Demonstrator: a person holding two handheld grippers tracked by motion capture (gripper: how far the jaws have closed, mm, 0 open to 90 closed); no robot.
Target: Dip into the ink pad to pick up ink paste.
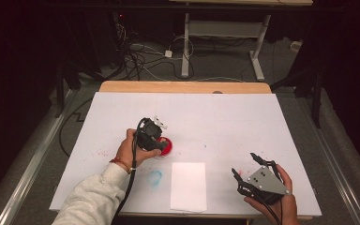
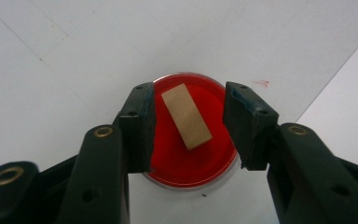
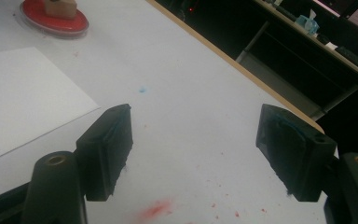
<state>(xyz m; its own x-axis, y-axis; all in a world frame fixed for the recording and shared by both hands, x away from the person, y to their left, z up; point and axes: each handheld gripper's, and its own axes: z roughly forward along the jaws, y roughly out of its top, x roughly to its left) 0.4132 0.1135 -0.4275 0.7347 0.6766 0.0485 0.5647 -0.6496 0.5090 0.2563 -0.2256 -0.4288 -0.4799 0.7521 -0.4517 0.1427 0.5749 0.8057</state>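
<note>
A round red dish [image 1: 167, 148] [image 2: 191, 161] sits left of the table's middle, with a tan rectangular block [image 2: 186, 116] lying in it. My left gripper [image 1: 161, 144] [image 2: 189, 91] points down over the dish. Its jaws stand on either side of the block, with a gap showing on both sides, so it is open. My right gripper [image 1: 243, 164] [image 3: 196, 112] hovers near the front right of the table, open wide with nothing between its pads. Far off in the right gripper view, the dish [image 3: 51, 21] and the block [image 3: 60, 7] appear at the top left.
A white paper sheet [image 1: 188, 185] [image 3: 23, 93] lies at the front middle, between the hands. A blue smear [image 1: 155, 177] marks the white table cover [image 1: 225, 117] beside it, and red specks [image 3: 154, 210] lie under the right gripper. The wooden far edge [image 1: 183, 86] borders a cable-strewn floor.
</note>
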